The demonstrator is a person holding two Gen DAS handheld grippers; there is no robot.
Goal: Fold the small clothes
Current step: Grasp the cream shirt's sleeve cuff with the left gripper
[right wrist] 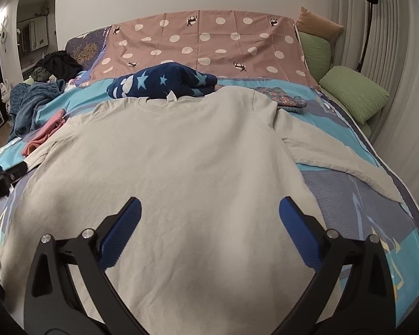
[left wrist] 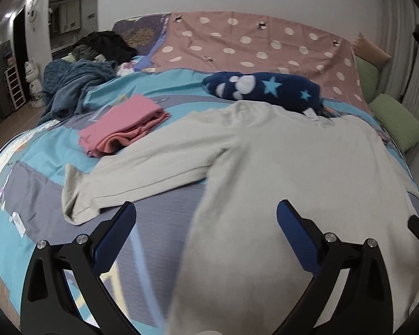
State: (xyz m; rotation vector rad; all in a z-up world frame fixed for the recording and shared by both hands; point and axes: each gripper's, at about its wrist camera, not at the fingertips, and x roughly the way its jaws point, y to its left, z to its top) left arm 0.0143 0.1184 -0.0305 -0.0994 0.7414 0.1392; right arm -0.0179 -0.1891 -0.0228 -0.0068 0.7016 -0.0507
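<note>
**Shirt laid flat, ready for folding**

Both pairs of fingers gape wide, holding nothing: left gripper (left wrist: 205, 215) above the shirt's (left wrist: 279, 167) left edge, right gripper (right wrist: 209, 212) over its middle. Spread flat on the bed (left wrist: 159, 203), sleeves out, the shirt likely awaits its first fold. Pink cloth (left wrist: 125, 124) lies folded beside it.

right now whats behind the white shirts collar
A navy star-print fleece lies just behind the white shirt, with a floral cloth beside it. The collar hides the fleece's near edge.

a bed (right wrist: 349, 203) is carrying a pale shirt (right wrist: 181, 153) lying spread flat; beyond its collar a navy starred fleece (right wrist: 164, 83) is lying, left of it a folded pink garment (left wrist: 125, 122), farther left a blue blanket (left wrist: 72, 83).
</note>
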